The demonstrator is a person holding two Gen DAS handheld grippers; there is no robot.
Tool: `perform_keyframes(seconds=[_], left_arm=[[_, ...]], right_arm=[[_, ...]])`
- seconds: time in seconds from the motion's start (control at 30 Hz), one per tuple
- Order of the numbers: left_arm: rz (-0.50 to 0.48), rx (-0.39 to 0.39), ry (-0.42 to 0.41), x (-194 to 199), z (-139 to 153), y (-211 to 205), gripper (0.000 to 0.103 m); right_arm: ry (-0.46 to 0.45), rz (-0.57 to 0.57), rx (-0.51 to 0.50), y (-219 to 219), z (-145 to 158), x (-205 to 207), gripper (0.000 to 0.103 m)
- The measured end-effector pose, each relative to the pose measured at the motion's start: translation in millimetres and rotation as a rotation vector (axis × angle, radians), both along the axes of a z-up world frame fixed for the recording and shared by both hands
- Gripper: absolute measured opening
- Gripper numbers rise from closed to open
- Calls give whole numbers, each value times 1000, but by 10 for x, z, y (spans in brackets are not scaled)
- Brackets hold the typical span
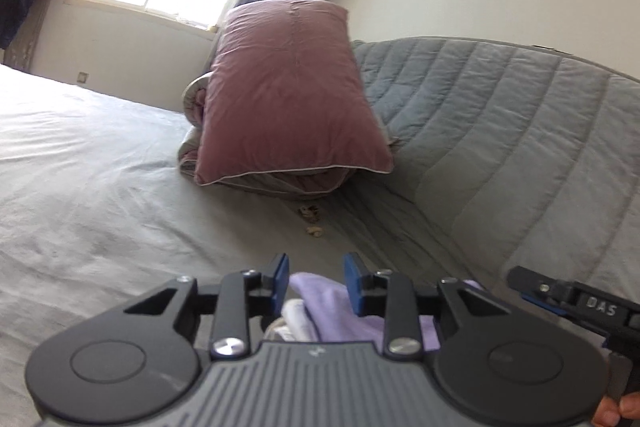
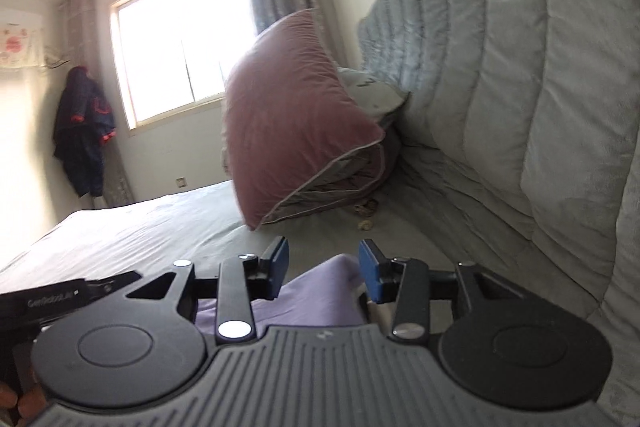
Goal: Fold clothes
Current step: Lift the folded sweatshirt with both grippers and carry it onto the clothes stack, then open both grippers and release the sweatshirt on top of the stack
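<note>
A dark jacket (image 2: 82, 131) hangs on the far left wall beside the bright window (image 2: 180, 43); further right a mauve pillow (image 1: 288, 87) leans on folded bedding, with a quilted grey cover (image 1: 500, 131) beyond it. Low on the grey bed sheet (image 1: 80, 167), a lilac garment (image 1: 320, 301) lies soft and rumpled, a white fold tucked at its left; the left gripper (image 1: 316, 281) stands with jaws apart, cloth between the pads but not pinched. The right gripper (image 2: 324, 269) is likewise parted over a smooth lilac ridge of the same cloth.

One pillow (image 1: 292, 87), two grippers (image 1: 316, 283).
</note>
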State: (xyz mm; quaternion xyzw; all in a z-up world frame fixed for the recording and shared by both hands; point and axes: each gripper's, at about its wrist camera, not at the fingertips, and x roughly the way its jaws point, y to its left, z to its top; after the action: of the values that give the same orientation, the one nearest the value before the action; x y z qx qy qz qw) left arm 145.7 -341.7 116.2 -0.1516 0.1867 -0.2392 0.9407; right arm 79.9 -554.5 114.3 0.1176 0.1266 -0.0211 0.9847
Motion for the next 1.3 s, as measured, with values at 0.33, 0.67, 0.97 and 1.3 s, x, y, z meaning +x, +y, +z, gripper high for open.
perform_keyframes(seconds=[0.33, 0.67, 0.97, 1.3], left_arm=[[-129, 130, 79, -285, 44, -52, 28], [-107, 288, 175, -776, 226, 143, 55], [-52, 412, 168, -1203, 276, 516, 102], [-13, 487, 200, -1560, 11, 784, 103]], right_arm=[[53, 20, 37, 195, 7, -134, 36], [111, -127, 28, 626, 157, -645, 72], [163, -248, 152, 1030, 147, -1241, 103], [220, -449, 281, 941, -571, -1372, 103]])
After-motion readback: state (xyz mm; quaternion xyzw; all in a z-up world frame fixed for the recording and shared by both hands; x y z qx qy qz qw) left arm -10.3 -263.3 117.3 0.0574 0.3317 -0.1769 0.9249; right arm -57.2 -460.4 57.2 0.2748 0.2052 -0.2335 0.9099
